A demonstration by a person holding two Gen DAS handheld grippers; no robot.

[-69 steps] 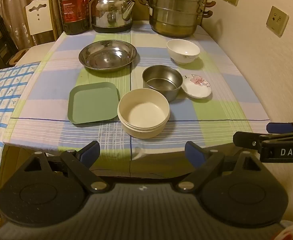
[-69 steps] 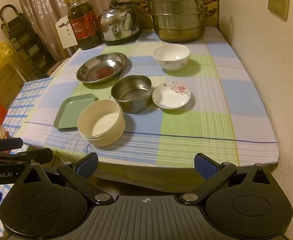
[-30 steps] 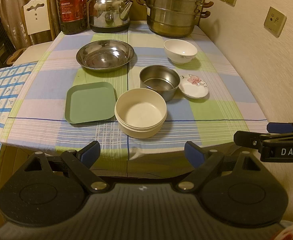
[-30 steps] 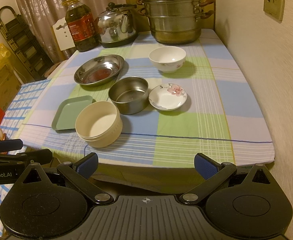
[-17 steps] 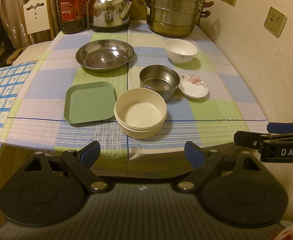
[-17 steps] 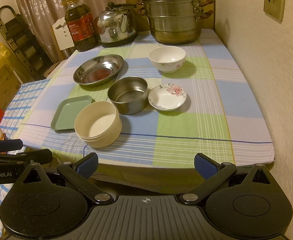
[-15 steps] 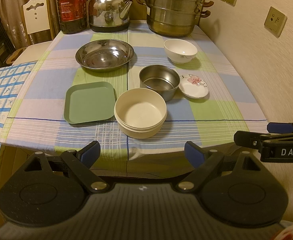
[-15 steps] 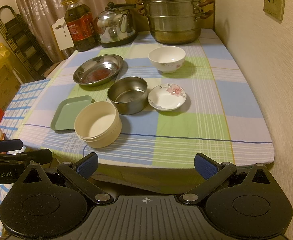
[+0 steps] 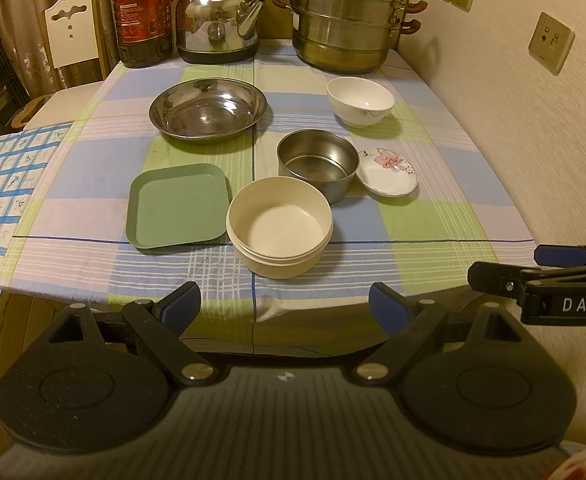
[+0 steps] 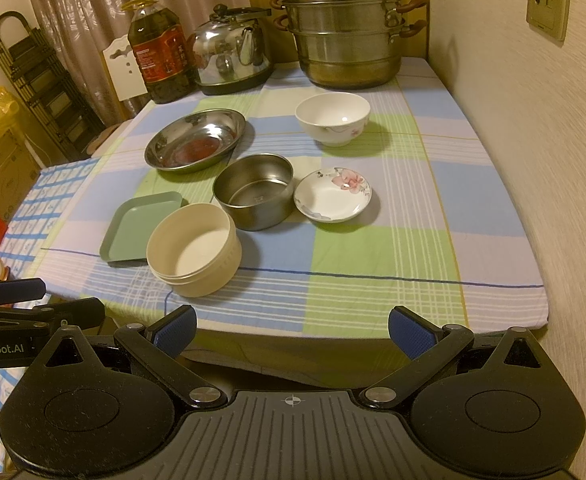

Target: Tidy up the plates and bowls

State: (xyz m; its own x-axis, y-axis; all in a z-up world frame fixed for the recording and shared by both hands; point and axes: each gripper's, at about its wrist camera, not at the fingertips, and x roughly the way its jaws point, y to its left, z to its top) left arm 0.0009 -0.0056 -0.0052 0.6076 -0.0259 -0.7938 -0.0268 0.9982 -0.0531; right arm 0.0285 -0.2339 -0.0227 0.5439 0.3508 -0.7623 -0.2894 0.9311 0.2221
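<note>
Two grippers, the left gripper (image 9: 285,306) and right gripper (image 10: 291,330), hover off the counter's (image 9: 433,224) near edge, jaws spread, empty. Cream bowl (image 9: 279,226) sits nearest, green plate (image 9: 178,205) just left.

Warm dim light; beige wall (image 10: 533,128) with sockets (image 10: 546,0); curtains (image 10: 73,12); white chair (image 9: 73,36).
</note>
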